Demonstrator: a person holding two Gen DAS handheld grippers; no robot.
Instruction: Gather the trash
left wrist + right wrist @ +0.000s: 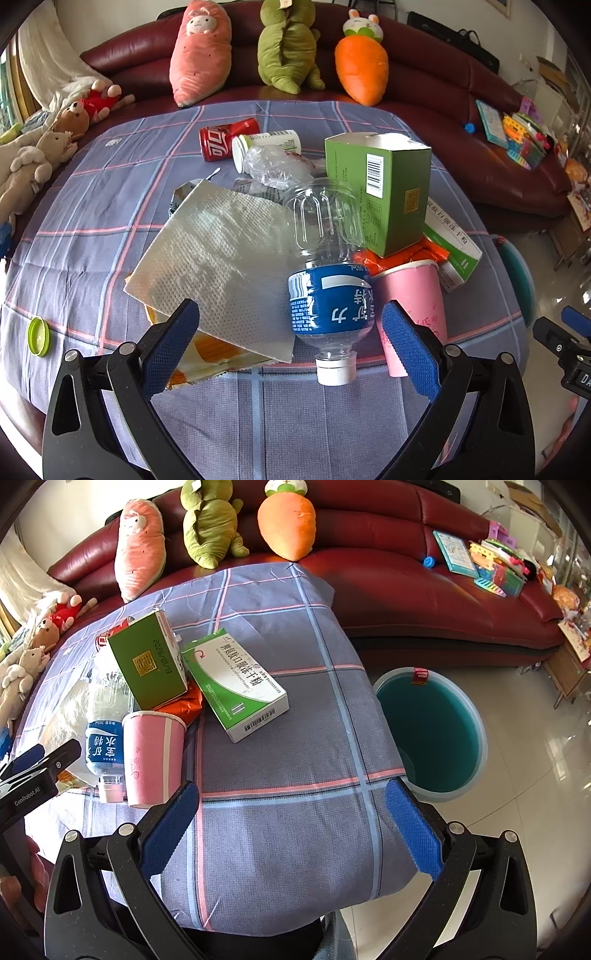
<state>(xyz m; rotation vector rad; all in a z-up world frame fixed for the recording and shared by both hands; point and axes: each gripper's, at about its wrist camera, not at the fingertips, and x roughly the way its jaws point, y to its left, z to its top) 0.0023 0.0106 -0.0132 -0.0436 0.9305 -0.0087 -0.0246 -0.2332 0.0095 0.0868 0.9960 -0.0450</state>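
Left wrist view: my left tongs (pixel 290 341) gape over the crowded bench (pixel 92 229).
My right tongs (pixel 291 821) spread above bare cloth near the edge; bin (pixel 476 720) beside it.

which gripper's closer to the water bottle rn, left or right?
Left. The left gripper is open, its fingers either side of the water bottle at the capped end. The right gripper is open over bare cloth, with the pink cup between it and the bottle.
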